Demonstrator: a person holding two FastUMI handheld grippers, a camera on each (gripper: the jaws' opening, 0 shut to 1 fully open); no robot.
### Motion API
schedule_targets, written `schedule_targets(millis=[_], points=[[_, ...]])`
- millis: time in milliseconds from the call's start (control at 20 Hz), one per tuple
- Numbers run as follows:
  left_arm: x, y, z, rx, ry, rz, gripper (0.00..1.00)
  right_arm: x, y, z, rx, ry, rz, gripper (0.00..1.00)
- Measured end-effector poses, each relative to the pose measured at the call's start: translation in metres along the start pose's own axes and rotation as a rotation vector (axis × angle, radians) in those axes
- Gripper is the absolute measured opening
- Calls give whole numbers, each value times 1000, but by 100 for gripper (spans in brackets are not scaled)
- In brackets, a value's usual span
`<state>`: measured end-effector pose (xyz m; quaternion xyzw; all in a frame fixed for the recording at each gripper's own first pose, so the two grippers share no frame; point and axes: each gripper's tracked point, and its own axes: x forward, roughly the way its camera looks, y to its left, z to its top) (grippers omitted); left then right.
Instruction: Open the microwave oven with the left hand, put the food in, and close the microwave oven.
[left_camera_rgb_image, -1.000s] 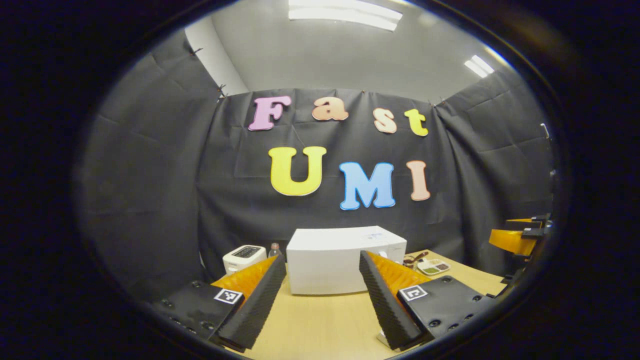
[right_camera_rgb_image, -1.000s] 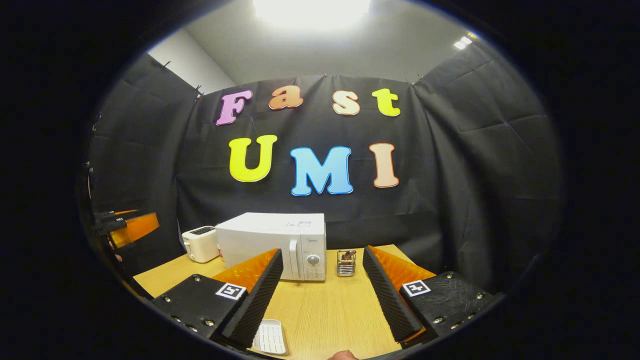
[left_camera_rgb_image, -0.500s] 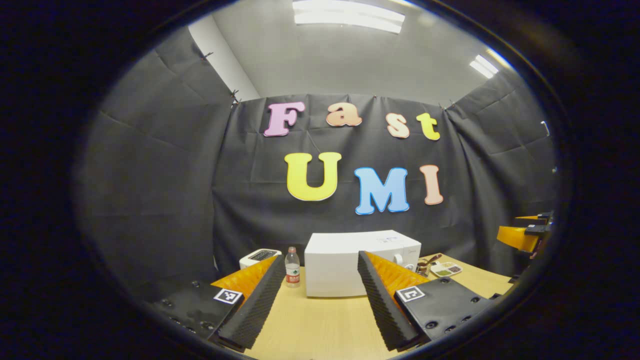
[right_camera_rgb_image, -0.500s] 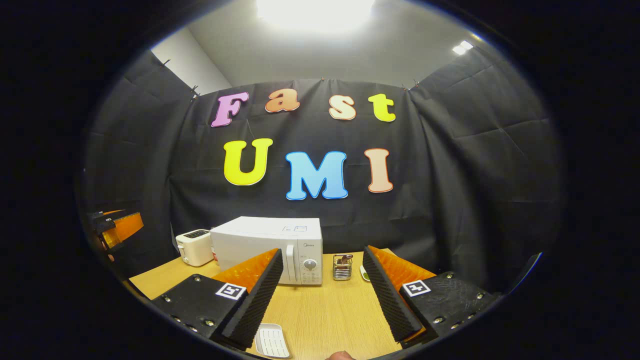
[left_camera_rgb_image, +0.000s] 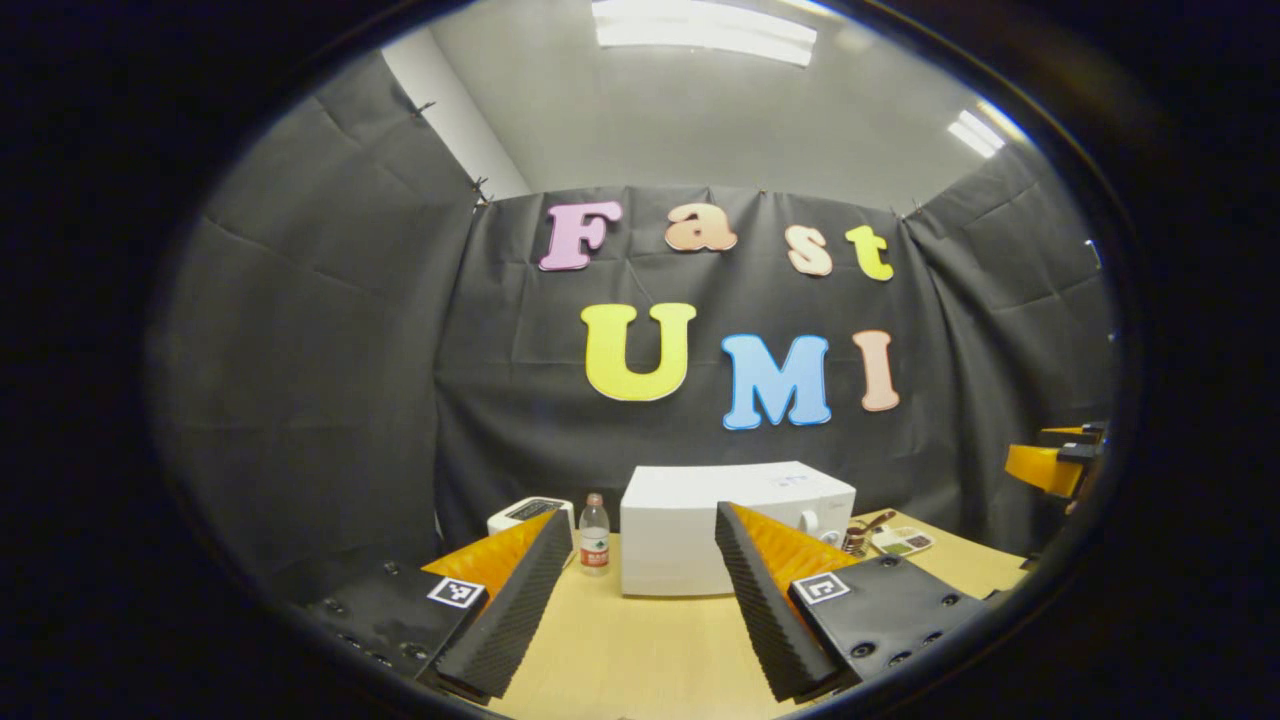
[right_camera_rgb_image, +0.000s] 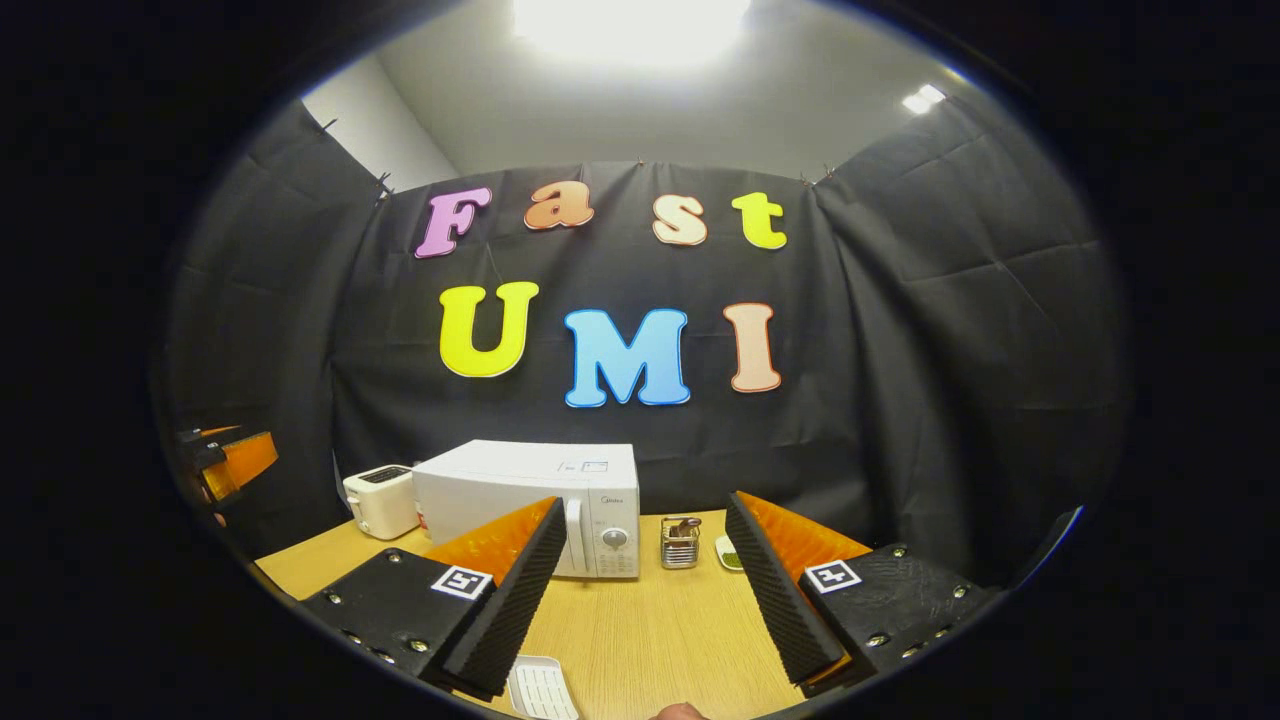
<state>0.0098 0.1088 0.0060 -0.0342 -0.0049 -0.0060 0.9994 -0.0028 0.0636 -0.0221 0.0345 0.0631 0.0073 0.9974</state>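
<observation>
Approaching microwave (left_camera_rgb_image: 735, 528), standing shut at rear of surface (left_camera_rgb_image: 640, 650), between toaster (left_camera_rgb_image: 530, 515) w/ bottle (left_camera_rgb_image: 594, 535) on one side and cutlery holder (right_camera_rgb_image: 680, 541) w/ small food dish (left_camera_rgb_image: 903, 541) on the other. Recommending: steering left gripper (left_camera_rgb_image: 633, 600) to door handle beside control panel, approx. square-on, then pulling along door arc. Holding both sets of fingers wide apart, gripping nothing, touching nothing; right gripper (right_camera_rgb_image: 645, 595) likewise, hovering above surface.
</observation>
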Motion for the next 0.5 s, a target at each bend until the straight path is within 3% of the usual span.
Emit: schedule_targets(millis=[500], points=[[-4,15,13,8,-32,16,94,0,17,2,2,-15,12,98]])
